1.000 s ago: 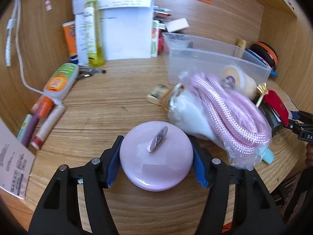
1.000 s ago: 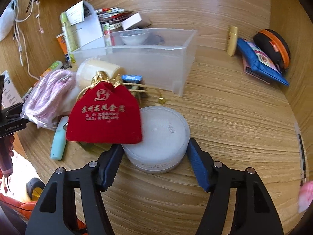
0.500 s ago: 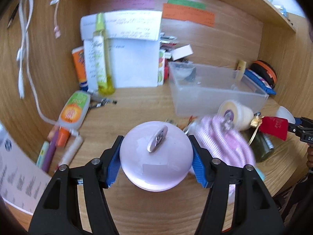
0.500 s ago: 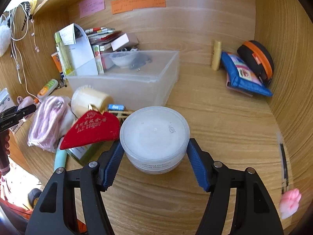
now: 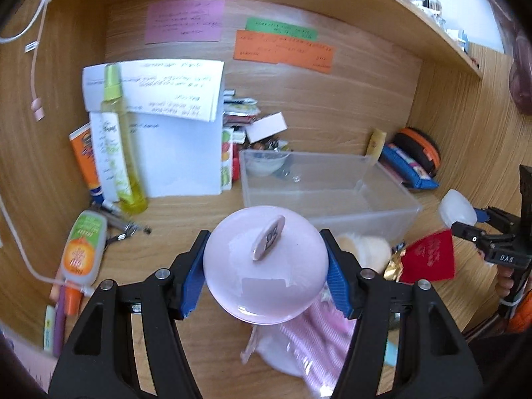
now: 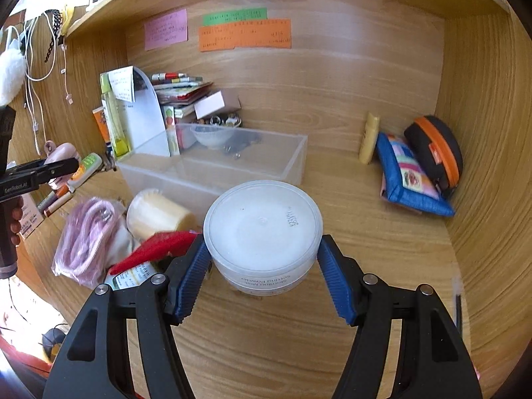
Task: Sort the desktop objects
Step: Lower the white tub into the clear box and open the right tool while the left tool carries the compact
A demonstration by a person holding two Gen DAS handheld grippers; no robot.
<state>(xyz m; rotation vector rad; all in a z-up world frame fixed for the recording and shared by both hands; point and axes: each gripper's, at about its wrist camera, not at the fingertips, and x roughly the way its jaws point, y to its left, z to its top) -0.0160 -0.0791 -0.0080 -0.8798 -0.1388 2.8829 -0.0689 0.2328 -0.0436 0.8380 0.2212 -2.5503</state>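
Observation:
My left gripper (image 5: 266, 266) is shut on a round pink case (image 5: 266, 262) with a small oval tab on top, held in the air above the desk. In the right wrist view, my right gripper (image 6: 262, 256) is shut on a round white powder jar (image 6: 262, 229), also lifted off the wood. Beyond both stands a clear plastic bin (image 5: 327, 191) (image 6: 216, 163) holding a small white bowl (image 6: 212, 136) at its far end. The right gripper with its jar shows at the right edge of the left wrist view (image 5: 478, 222). The left one, with the pink case (image 6: 61, 153), shows at the left edge of the right wrist view.
Below lie a bagged pink rope (image 6: 86, 236), a cream roll (image 6: 156, 216) and a red pouch (image 5: 429, 259) (image 6: 156, 249). Bottles, a glue tube (image 5: 83, 246) and papers crowd the left back. A blue pouch (image 6: 409, 176) and a black-orange case (image 6: 435, 149) sit at the right wall.
Both grippers have risen off the desk with their round containers. The views now tilt up onto the back wall and its coloured notes. The red pouch slid off the white jar.

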